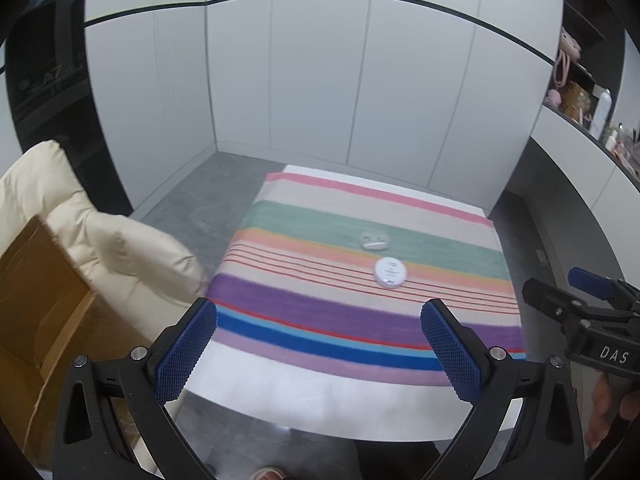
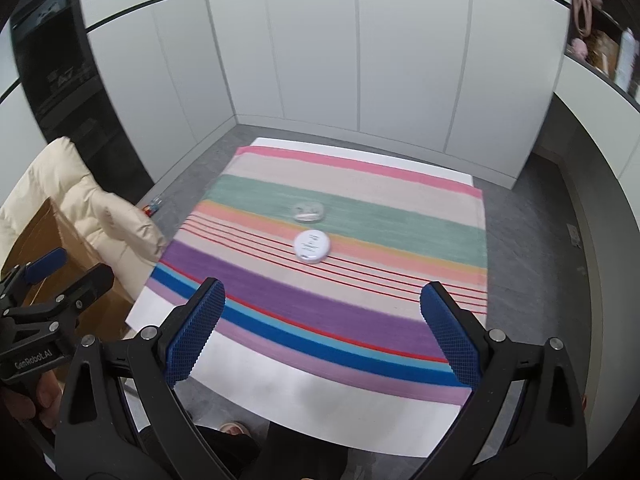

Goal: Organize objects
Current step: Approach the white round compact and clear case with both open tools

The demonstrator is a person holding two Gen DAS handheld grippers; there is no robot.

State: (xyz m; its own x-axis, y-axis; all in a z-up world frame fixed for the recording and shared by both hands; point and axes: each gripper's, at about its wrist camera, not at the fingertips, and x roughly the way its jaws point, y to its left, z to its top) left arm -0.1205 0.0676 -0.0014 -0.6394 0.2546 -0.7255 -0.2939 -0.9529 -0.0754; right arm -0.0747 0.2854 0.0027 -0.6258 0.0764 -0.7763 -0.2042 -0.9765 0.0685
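A round white lidded case [image 1: 390, 272] [image 2: 312, 246] lies on the striped cloth [image 1: 320, 320] [image 2: 280, 300] near the table's middle. Just behind it lies a clear round dish [image 1: 374, 240] [image 2: 309, 212] with something white inside. My left gripper [image 1: 320, 356] is open and empty, held above the table's near edge. My right gripper [image 2: 320, 336] is open and empty too, also above the near edge. The right gripper shows at the right of the left wrist view [image 1: 580, 312]; the left gripper shows at the left of the right wrist view [image 2: 52, 292].
A cardboard box [image 1: 36, 320] [image 2: 48, 248] with a cream padded jacket [image 1: 100, 232] [image 2: 100, 208] draped on it stands left of the table. White cabinet doors [image 2: 360, 60] line the back. A shelf with bottles and pink items [image 1: 592, 100] is at the far right.
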